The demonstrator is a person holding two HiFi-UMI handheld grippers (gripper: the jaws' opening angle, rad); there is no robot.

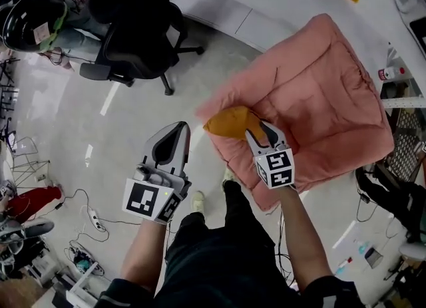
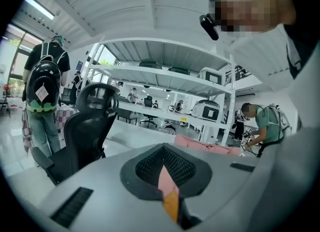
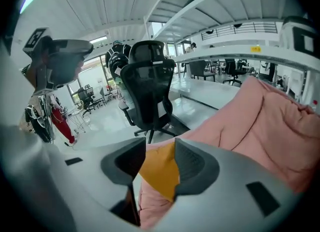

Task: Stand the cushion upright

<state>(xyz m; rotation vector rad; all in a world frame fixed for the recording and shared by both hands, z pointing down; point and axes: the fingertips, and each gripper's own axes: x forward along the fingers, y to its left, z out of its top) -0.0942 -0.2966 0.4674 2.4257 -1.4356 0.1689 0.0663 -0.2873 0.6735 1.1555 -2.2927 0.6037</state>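
Note:
The big pink cushion (image 1: 319,94) lies spread out in front of me, low and flat in the left gripper view (image 2: 207,145) and filling the right side of the right gripper view (image 3: 260,126). Its near left corner is turned up and shows orange fabric (image 1: 229,122). My right gripper (image 1: 263,134) is at that corner, jaws open, and the orange fabric (image 3: 160,171) shows in the gap between them (image 3: 159,153). My left gripper (image 1: 172,142) hangs left of the cushion and apart from it. Its jaws are shut to a thin slit (image 2: 167,173) with nothing in them.
A black office chair (image 1: 136,27) stands on the pale floor beyond the left gripper. A white platform (image 1: 253,0) runs behind the cushion. Cables and a power strip (image 1: 93,220) lie at lower left, a wire rack (image 1: 406,140) at right. A person with a backpack (image 2: 45,90) stands far left.

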